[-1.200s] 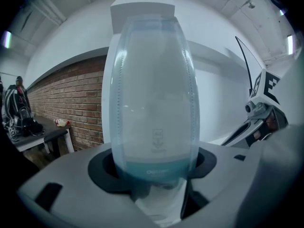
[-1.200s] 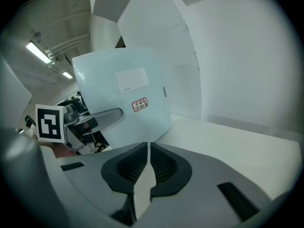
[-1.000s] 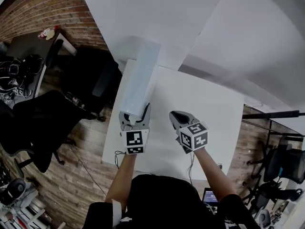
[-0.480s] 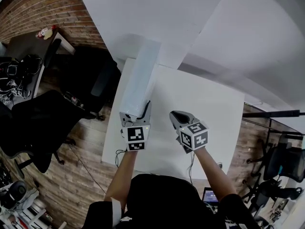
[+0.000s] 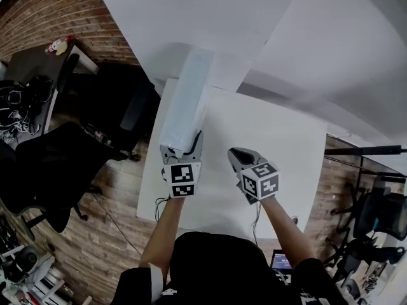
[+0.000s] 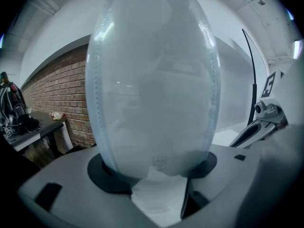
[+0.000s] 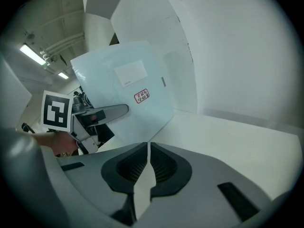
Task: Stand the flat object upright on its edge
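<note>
— Flat pack (image 5: pixel 186 100): which gripper is holding it?
— The left gripper (image 5: pixel 181 150) is clamping its near end, with the jaws standing wide around the pale blue bulk. The pack is being held with its broad faces upright, one corner pointing down at the white table (image 5: pixel 280 138).
— And the right gripper (image 5: pixel 240 159)?
— It is hovering just beside, jaws pressing together on nothing. Its view is showing the pack's white label (image 7: pixel 131 73) and a small red-printed sticker (image 7: pixel 141 96). Whether that corner is touching the table cannot be told.
</note>
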